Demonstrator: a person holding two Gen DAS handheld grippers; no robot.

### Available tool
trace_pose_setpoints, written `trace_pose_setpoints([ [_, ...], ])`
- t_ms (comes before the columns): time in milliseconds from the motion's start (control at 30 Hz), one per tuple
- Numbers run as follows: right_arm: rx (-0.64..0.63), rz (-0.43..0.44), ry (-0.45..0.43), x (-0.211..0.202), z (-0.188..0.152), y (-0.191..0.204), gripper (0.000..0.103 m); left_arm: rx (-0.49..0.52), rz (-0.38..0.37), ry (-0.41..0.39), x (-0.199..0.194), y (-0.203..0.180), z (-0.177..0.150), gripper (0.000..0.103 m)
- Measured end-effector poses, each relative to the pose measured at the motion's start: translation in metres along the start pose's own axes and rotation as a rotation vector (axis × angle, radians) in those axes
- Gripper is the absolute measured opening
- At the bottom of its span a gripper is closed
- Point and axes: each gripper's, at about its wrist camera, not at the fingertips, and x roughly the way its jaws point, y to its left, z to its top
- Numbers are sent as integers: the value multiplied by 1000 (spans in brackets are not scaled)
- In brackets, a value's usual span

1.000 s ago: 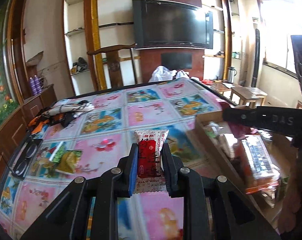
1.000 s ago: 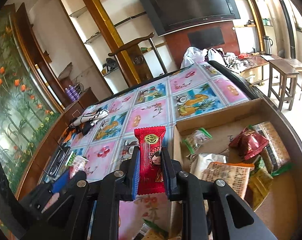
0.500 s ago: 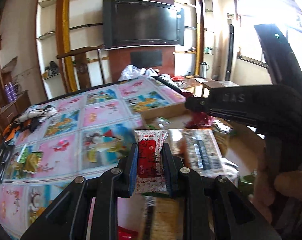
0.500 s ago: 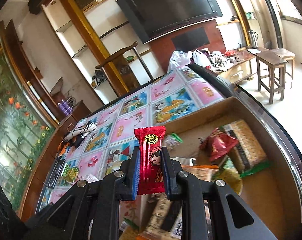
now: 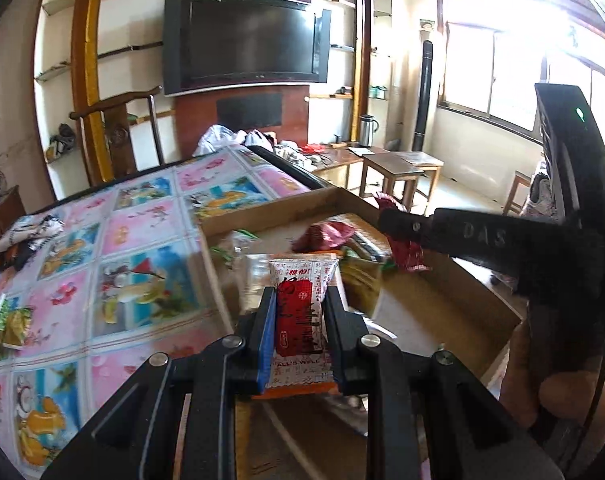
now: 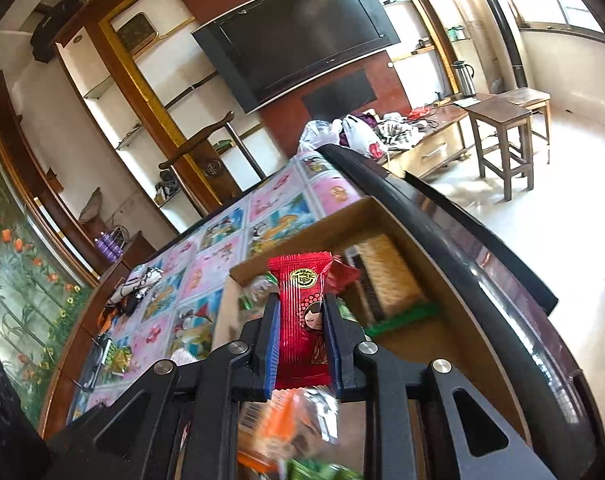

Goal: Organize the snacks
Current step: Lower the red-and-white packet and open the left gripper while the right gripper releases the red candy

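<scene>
Carrying two wrapped snacks toward the cardboard box, I hold one in each claw; the white-and-red packet sits clamped between the narrow jaws of my left gripper, low centre of the left wrist view, its long axis running up the frame along the fingers, top crimp pointing away toward the box; the red packet is pinched the same way in my right gripper, centre of the right wrist view, crimped end up and away; both hang over the box's near part, above the snacks already lying there; to do this well I judge I should lower each over a bare patch of box floor, lay it flat beside the others, not across them, and only then spread the jaws; the patterned tablecloth fills the left of the frame, where a green packet waits at the left edge
</scene>
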Motion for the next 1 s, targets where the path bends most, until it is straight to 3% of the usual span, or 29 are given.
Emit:
trace_pose_setpoints([
  [333,15,-86,0,-6,-7,-26,21,34,-64,52,27,-32,0,22],
  [500,11,-123,60,8,-11,-26,21,16,-74,74,32,-28,-2,22],
  [1000,-9,-166,108,19,-17,-25,21,16,-66,72,33,-26,-2,23],
])
